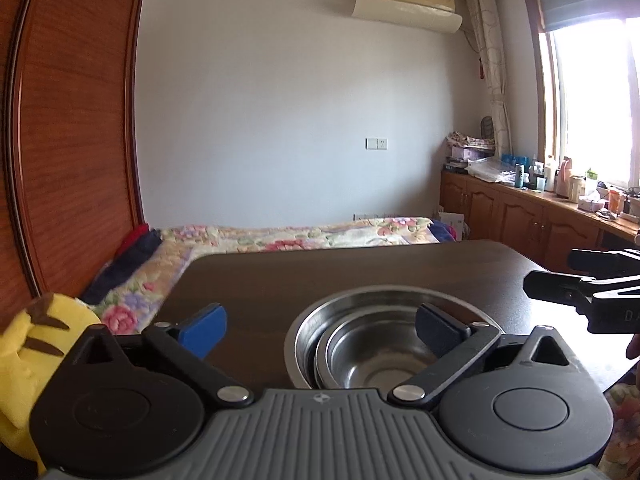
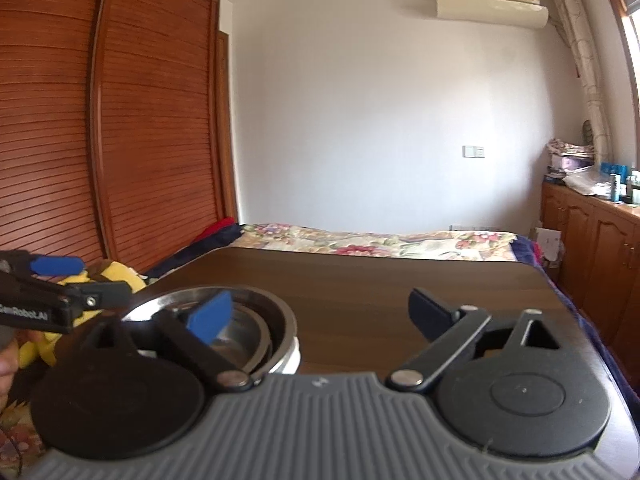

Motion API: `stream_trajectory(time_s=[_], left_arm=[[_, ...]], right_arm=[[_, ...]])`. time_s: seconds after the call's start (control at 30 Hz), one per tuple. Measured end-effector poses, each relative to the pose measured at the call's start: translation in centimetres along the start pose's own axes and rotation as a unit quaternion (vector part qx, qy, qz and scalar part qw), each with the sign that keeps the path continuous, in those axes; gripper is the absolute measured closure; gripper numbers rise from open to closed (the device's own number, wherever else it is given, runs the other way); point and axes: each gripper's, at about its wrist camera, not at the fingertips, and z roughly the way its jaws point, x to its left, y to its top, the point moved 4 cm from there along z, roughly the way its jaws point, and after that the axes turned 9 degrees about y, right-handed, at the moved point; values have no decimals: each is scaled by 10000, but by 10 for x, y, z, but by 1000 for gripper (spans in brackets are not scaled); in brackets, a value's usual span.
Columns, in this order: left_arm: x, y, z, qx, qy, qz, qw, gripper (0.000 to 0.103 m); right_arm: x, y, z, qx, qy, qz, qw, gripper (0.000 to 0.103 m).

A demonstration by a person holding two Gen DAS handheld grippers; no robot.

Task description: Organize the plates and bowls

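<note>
A stack of nested steel bowls (image 1: 372, 356) sits on the dark wooden table (image 1: 320, 268), near its front edge. My left gripper (image 1: 320, 328) stands open just above and behind the stack, its right blue pad (image 1: 438, 328) over the outer bowl's rim, and it holds nothing. In the right wrist view the bowls (image 2: 272, 312) lie at lower left, with something white (image 2: 292, 354) under the outer one. My right gripper (image 2: 320, 316) is open and empty, its left blue pad (image 2: 210, 316) over the bowls. Each gripper shows in the other's view: the right gripper (image 1: 556, 274), the left gripper (image 2: 88, 280).
A yellow plush toy (image 1: 36, 332) lies left of the table. A bed with a floral cover (image 1: 300, 236) runs behind the table. A wooden wardrobe (image 2: 120, 120) fills the left wall, and low cabinets (image 1: 520, 216) with bottles line the window side.
</note>
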Motion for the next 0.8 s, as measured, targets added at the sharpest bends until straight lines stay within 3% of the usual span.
stream_trajectory(time_s=[0.07,0.3,0.8], left_arm=[[-1,2,-3,-55,4,4,10000,0],[-6,9,-13,-189,233,89,9995,0],[-19,7,-30,-321,46,141,9994,0]], right_arm=[[-1,1,-2,-45,-29,30,10000,0],[2,2,-10,-125,-304,-104,9994,0],[5,-1,-22,-155,-742,-103,9971,0]])
